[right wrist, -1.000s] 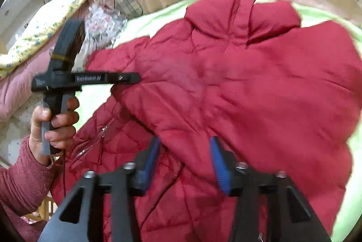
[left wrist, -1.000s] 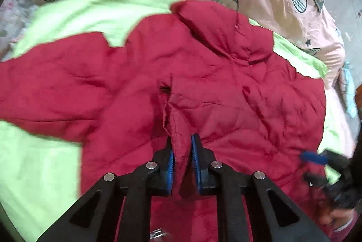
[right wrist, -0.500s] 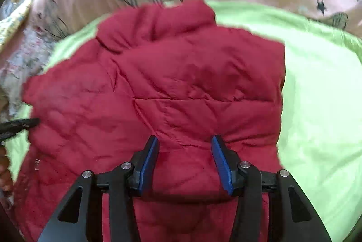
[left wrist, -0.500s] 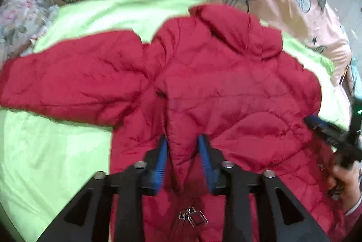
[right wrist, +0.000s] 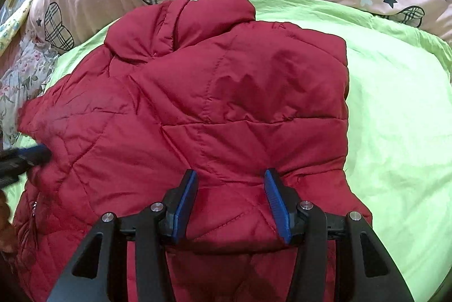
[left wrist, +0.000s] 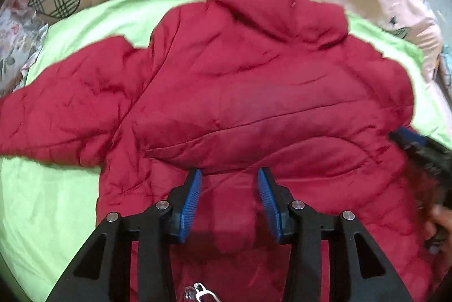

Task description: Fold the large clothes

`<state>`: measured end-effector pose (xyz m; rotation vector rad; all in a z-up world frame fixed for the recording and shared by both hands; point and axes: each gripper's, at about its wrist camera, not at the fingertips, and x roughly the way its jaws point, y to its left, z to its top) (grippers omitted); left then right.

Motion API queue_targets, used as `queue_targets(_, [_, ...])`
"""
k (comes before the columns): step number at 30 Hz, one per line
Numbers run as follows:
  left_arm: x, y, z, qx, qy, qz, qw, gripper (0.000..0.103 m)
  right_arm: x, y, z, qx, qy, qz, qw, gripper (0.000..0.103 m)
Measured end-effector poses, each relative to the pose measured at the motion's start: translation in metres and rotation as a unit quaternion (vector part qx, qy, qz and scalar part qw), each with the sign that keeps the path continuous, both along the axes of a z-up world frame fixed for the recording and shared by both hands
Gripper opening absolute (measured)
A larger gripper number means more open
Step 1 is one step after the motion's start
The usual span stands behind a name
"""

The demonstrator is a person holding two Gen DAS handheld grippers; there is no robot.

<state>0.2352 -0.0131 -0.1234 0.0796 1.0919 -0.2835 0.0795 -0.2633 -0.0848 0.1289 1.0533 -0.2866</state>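
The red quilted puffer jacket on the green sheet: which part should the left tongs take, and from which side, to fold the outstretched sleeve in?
Probably the cuff end of the outstretched sleeve of the red quilted puffer jacket. It lies flat on the green sheet, pointing away to the left, so the open left tongs could come from that outer side and carry it across the body.

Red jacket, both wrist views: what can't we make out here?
- red jacket hem: in both views, hidden behind the open left tongs and right tongs, and cut off by the bottom edge.
- Right sleeve: not visible in the right wrist view; apparently folded under the body.
- Left sleeve end: cut off by the left wrist view's left edge.
- zipper pull: small, at the bottom edge.
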Motion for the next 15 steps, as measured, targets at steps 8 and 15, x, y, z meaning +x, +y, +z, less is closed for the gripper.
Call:
queue_targets(8, [0.007,0.0,-0.011,-0.005,0.0,0.005,1.0,0.043,-0.001,-0.005,0.004,0.015,0.008,-0.007,1.0,0.051])
queue_targets(15, [-0.014,0.05,0.018,-0.078,0.001,0.04,0.9962,0.054,-0.024,0.002,0.039,0.063,-0.014,-0.016,0.998,0.062])
